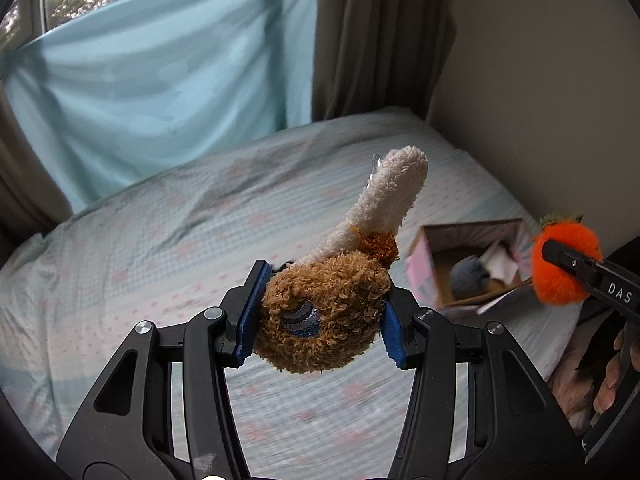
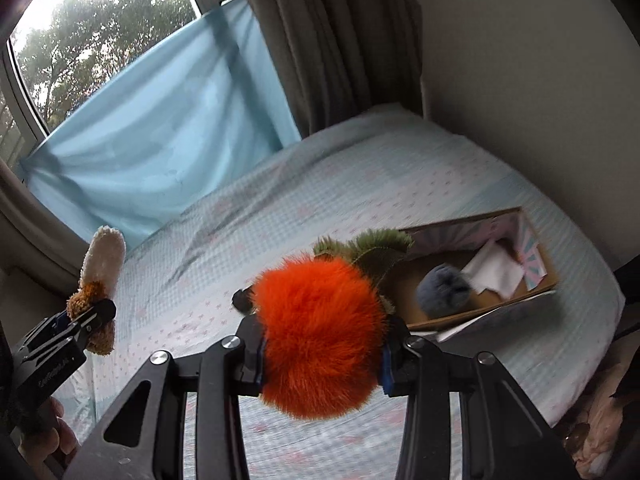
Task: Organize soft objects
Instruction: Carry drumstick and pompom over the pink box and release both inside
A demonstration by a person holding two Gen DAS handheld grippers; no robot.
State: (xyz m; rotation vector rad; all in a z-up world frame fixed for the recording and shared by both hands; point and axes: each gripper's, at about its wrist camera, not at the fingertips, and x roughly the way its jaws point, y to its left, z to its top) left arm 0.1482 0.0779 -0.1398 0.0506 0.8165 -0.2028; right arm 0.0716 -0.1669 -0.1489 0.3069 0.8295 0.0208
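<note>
My left gripper [image 1: 318, 312] is shut on a brown curly plush toy [image 1: 324, 312] with a white fluffy part [image 1: 394, 196] sticking up, held above the bed. It also shows in the right wrist view [image 2: 100, 280] at the left. My right gripper [image 2: 322, 344] is shut on an orange fluffy pom-pom toy [image 2: 320, 336] with green leaves [image 2: 372, 248]; it shows in the left wrist view [image 1: 560, 268] at the right. An open cardboard box [image 2: 548, 268] lies on the bed's right side, holding a grey-blue pom-pom [image 2: 444, 290] and white cloth [image 2: 496, 272].
The bed [image 1: 160, 260] has a pale patterned sheet. A light blue cloth [image 1: 160, 92] hangs over the window behind it. Brown curtains [image 1: 380, 40] and a wall [image 1: 540, 100] close the far right corner. Pinkish fabric [image 2: 600, 432] lies below the bed's right edge.
</note>
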